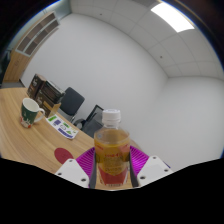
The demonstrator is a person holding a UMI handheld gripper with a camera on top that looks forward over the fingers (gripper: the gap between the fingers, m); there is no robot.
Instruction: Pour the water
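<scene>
You are holding the gripper [112, 172] up over a wooden table [22, 138]. A bottle [111, 150] is sitting right between the two fingers. The pink pads [88, 163] are pressing on it from both sides, so the fingers are clamped on the bottle. It is standing almost straight up. It has a white cap [111, 118] on top, and the cap is closed. The stuff inside is looking yellow-brown, and it is filling the bottle up near the neck.

Off to the left, well apart from the bottle, a white cup [30, 112] with green on it is standing on the table. Between the cup and the bottle, a small box [62, 127] is lying flat on the table. Beyond the table, two dark chairs [72, 101] are standing by the wall. A dark shelf [40, 87] is sitting further left behind the cup. Up above, a ceiling light [172, 16] is shining.
</scene>
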